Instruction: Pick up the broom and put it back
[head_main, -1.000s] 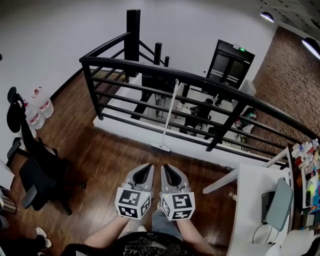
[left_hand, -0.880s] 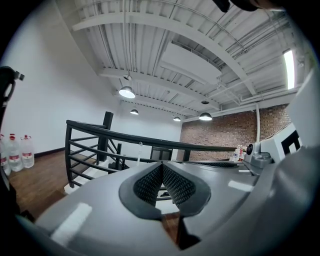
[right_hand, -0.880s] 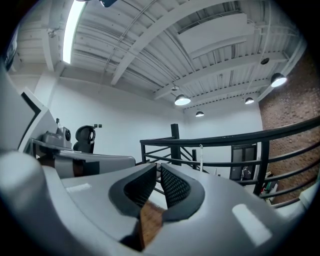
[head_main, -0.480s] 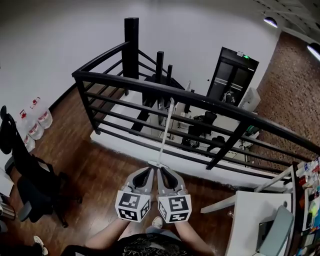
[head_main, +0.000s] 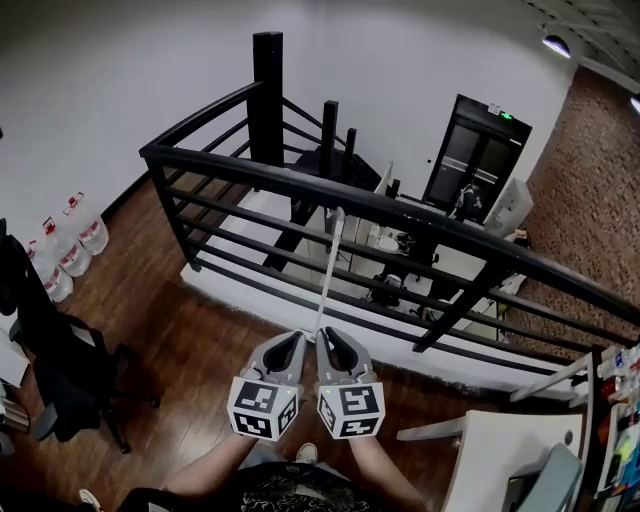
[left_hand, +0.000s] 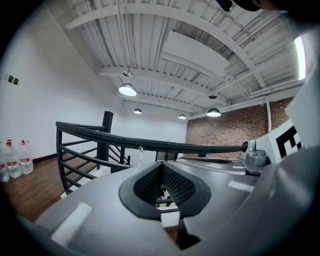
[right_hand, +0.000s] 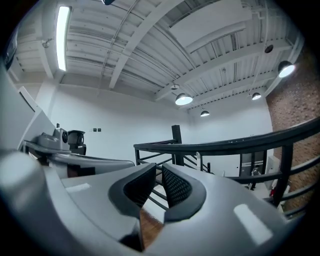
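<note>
In the head view the left gripper (head_main: 289, 341) and right gripper (head_main: 329, 339) are held side by side, and the broom (head_main: 330, 262) stands just ahead of their tips. Its thin white handle leans on the black railing (head_main: 200, 160), and its head is hidden behind the jaws. Pushing in like this would likely nudge the handle, so it slides along the rail and topples, perhaps through the bars to the floor below. The left gripper view shows the left gripper (left_hand: 161, 166) with its pads meeting at the tip and nothing between them. The broom's top (left_hand: 140, 155) is ahead and a little to the left of it, so these jaws must open first. The right gripper view shows the right gripper (right_hand: 159, 169) all but closed and empty. Its jaws have only just parted by a sliver, and the handle (right_hand: 198, 161) is ahead to its right. A late or narrow opening could clip the smooth pole, and a one-sided pinch might let it swing.
</note>
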